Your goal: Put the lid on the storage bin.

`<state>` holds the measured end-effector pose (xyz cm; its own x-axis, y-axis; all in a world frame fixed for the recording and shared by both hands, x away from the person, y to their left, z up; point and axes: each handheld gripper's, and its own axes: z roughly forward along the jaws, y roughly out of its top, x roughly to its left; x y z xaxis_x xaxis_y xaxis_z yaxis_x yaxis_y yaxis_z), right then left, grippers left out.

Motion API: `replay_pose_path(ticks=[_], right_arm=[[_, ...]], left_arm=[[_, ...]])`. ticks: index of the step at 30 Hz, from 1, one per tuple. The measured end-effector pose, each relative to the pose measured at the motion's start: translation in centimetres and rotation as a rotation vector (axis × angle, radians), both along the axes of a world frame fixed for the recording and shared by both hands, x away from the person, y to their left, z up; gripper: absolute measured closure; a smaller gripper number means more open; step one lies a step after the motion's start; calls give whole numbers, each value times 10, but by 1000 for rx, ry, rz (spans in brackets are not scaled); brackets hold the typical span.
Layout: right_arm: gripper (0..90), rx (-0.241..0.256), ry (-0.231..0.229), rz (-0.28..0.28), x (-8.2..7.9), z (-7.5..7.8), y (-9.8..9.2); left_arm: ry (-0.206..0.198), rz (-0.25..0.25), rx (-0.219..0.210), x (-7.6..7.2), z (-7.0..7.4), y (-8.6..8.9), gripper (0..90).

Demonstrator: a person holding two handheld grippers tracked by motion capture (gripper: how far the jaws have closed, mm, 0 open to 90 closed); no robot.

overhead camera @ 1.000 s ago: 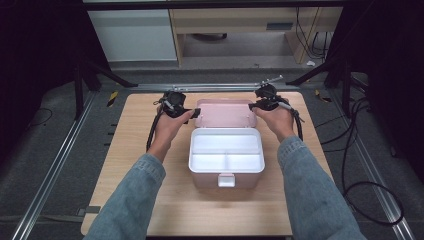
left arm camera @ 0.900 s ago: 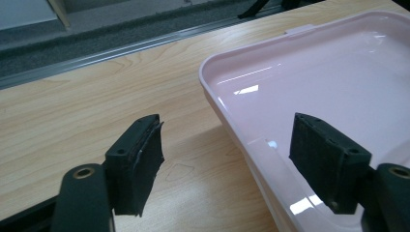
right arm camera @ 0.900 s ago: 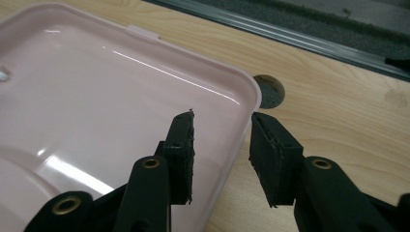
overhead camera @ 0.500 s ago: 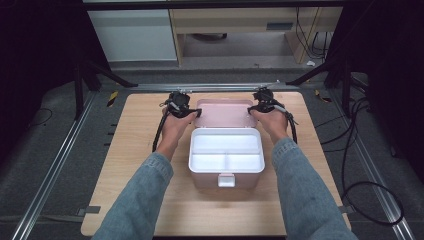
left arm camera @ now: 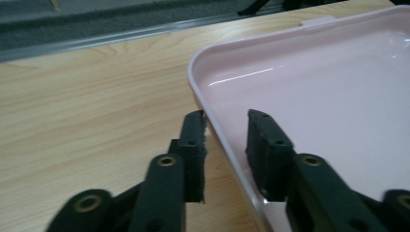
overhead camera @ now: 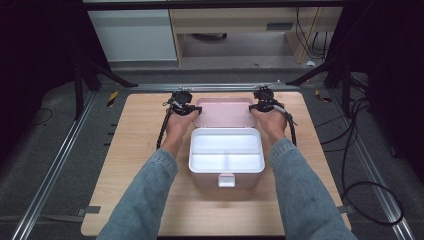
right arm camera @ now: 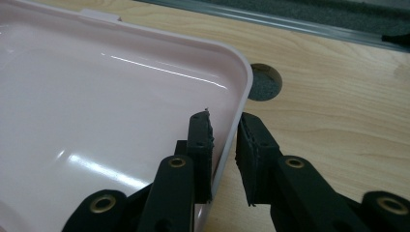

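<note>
both grippers, left [left arm camera: 225,145] and right [right arm camera: 223,154], straddle the pink lid's [overhead camera: 223,112] rim, jaws apart, seemingly unclamped.

Both forearms stretched forward (sleeves denim); left gripper [left arm camera: 226,129] and right gripper [right arm camera: 223,131] jaws slightly parted.

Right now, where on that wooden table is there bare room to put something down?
Bare wood lies on the table left of the box, outside the left sleeve, and likewise right of it, beyond the right sleeve. It is crowded at the far edge, where the left gripper and right gripper straddle the pink lid.
</note>
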<state>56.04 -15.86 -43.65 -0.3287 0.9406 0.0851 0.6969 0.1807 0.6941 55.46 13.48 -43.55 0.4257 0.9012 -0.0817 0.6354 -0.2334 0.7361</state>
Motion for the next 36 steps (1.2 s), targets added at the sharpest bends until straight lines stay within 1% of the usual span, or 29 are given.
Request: replay_pose_path(ticks=[2, 4, 8, 10, 12, 13, 17, 22, 27, 29, 31, 34, 36], right_arm=[[772, 6, -19, -4, -2, 3, 0], [777, 3, -40, -5, -4, 7, 0], [790, -5, -92, -16, -11, 19, 0], [796, -5, -113, -16, -15, 26, -1], [802, -7, -140, -9, -21, 38, -3], [802, -7, -140, -9, -21, 38, -3], [814, 1, -172, -13, -30, 52, -4], [816, 8, -195, -7, -41, 64, -6], [814, 27, -209, -4, -44, 71, -8], [798, 24, -215, -6, -43, 74, -7], [782, 34, -208, -8, -40, 76, -7], [807, 30, -206, -11, -39, 78, -7], [833, 33, -212, -11, -40, 80, -7]], left_arm=[[-15, 5, -11, -2, 4, 1, 721], [-39, 9, -5, -4, 9, 0, 736], [-83, 16, -17, -11, 23, 0, 771], [-108, 17, -32, -16, 32, 0, 786], [-122, 23, -54, -20, 38, 0, 801], [-127, 24, -56, -23, 41, 1, 801], [-159, 22, -60, -33, 53, 1, 819], [-195, 25, -45, -45, 64, 0, 831], [-208, 26, -54, -52, 71, 0, 845], [-213, 24, -51, -53, 72, -1, 847], [-216, 23, -52, -54, 73, -2, 848], [-211, 27, -58, -54, 74, -1, 848], [-209, 27, -56, -55, 74, 1, 847]])
